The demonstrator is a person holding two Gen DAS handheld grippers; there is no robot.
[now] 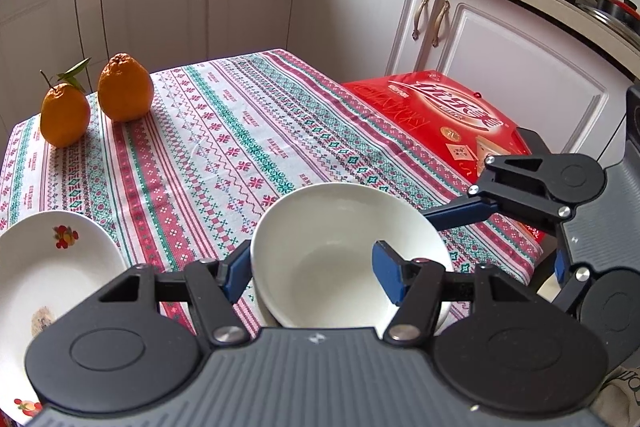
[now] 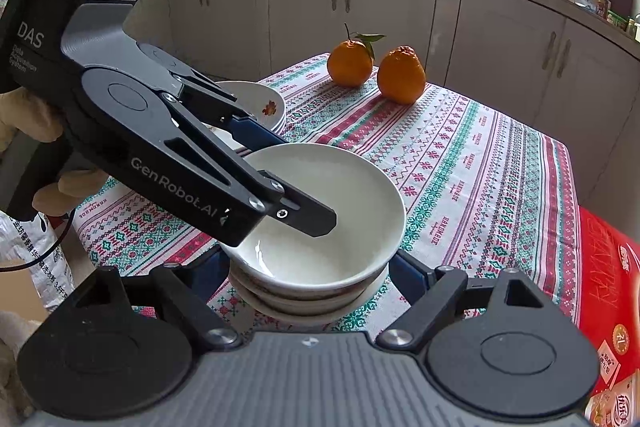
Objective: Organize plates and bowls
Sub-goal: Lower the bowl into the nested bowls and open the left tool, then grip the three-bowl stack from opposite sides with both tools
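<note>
Gripping: left tool clamped across the near rim of the plain white ceramic bowl, one finger inside, the other outside.
Bowl: lower centre of both views, topmost on a stack of white bowls sitting on the tabletop.
Right tool: fingers apart, one at each side of the stack below the top bowl's rim; whether they touch it cannot be told.
Plates: white plates with a red flower print stacked centre left in the right wrist view, behind the left tool.
Tabletop: covered by a red, green and white patterned cloth.
Fruit: two oranges, upper left of the left wrist view.
Box: red printed carton at right, beside the tabletop.
Hand: gloved hand holds the left tool's body at the left edge.
</note>
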